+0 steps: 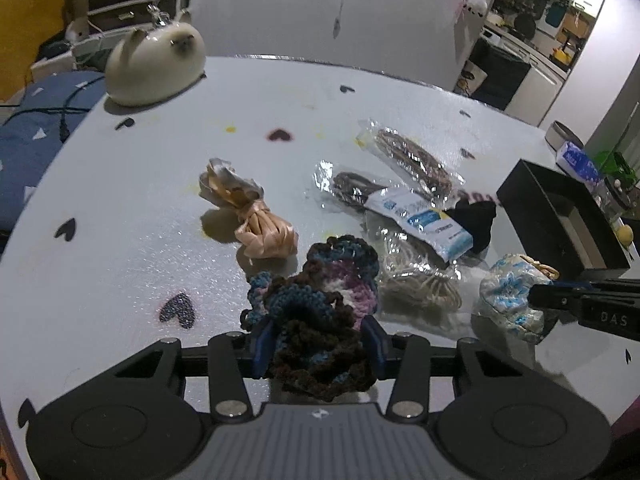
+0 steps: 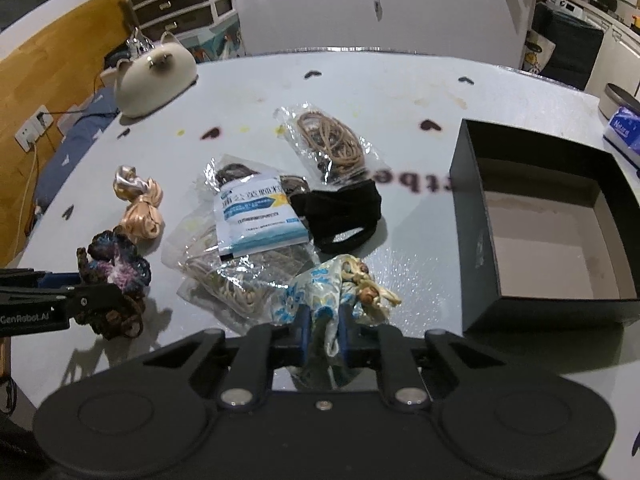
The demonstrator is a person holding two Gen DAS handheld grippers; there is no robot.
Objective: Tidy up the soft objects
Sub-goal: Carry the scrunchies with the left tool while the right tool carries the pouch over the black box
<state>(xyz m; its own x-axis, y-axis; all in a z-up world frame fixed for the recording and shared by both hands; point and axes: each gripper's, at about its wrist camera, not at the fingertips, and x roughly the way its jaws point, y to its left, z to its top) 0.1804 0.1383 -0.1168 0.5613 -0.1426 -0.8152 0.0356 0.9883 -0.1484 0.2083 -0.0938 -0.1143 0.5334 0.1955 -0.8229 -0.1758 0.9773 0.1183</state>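
Tabletop (image 1: 120,240): crocheted scrunchie (image 1: 316,320) held pointing away.

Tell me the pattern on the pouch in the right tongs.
White with blue flowers; the pouch shows best in the right wrist view.

A knobbly crocheted yarn scrunchie (image 1: 316,308) sits at lower centre of the left view, beside a glossy satin peach ribbon bundle (image 1: 248,212). Crinkly clear plastic bags (image 2: 332,140) shine on the matt white table (image 2: 420,92). The black cardboard box (image 2: 472,216) at right looks matt; the cat figure (image 1: 154,66) at upper left looks glazed ceramic.
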